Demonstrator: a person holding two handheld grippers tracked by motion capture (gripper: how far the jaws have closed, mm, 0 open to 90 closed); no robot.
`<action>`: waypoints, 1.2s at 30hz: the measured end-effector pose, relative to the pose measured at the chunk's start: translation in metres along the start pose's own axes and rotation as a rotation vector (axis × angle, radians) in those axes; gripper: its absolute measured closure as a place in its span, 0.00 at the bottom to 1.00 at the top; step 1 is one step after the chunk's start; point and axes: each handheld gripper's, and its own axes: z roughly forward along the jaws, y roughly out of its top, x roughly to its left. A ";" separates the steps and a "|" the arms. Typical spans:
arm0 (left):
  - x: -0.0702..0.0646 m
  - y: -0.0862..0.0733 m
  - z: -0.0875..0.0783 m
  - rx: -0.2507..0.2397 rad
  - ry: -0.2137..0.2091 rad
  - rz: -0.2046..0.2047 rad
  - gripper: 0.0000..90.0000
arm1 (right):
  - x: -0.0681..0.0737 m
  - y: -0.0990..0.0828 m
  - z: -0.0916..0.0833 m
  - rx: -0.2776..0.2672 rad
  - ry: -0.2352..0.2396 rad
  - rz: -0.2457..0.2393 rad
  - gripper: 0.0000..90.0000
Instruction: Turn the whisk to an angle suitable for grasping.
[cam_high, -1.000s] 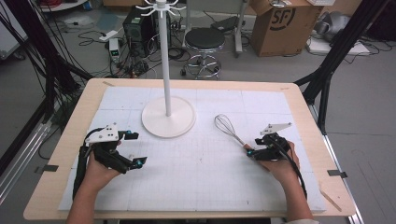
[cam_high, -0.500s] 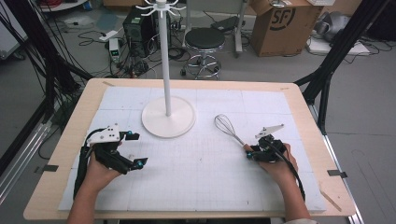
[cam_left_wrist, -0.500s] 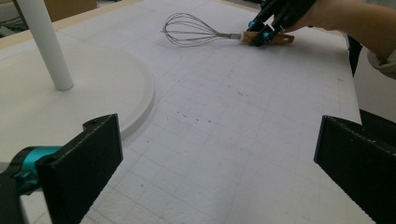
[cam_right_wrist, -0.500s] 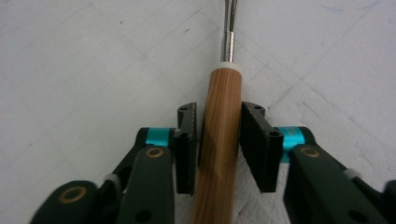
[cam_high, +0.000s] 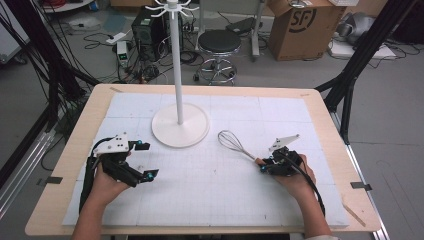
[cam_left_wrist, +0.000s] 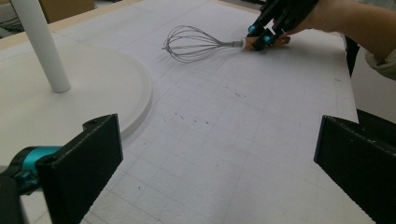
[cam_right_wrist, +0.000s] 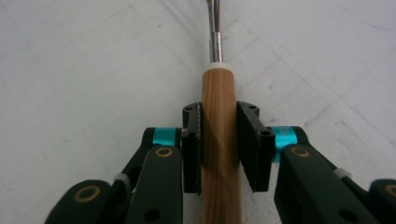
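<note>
A wire whisk (cam_high: 231, 141) with a wooden handle lies on the white mat, right of centre. My right gripper (cam_high: 265, 165) is shut on that handle; in the right gripper view the two jaws press either side of the handle (cam_right_wrist: 219, 93), with the steel neck running away ahead. From the left gripper view the whisk (cam_left_wrist: 194, 43) lies far off, the right gripper (cam_left_wrist: 264, 37) at its handle end. My left gripper (cam_high: 146, 160) rests at the mat's left with its jaws wide apart and nothing between them (cam_left_wrist: 219, 172).
A white stand with a round base (cam_high: 180, 131) and a tall pole (cam_high: 175, 60) topped with hooks sits at the mat's back centre, close to the left gripper (cam_left_wrist: 93, 84). The wooden table edge (cam_high: 345, 165) frames the mat.
The right hand and gripper have shifted slightly left and toward the near edge, and the whisk has moved a little with them. The left gripper has stayed put.
</note>
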 end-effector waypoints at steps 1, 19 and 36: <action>0.000 0.000 0.000 0.000 0.001 0.001 0.02 | 0.001 0.000 0.002 -0.012 0.026 -0.004 0.80; 0.000 0.000 0.000 0.003 0.002 0.000 0.02 | 0.056 0.032 0.025 0.017 0.114 -0.198 0.80; 0.000 0.000 -0.001 -0.004 0.001 -0.005 0.02 | 0.102 0.051 0.042 0.012 0.194 -0.345 0.80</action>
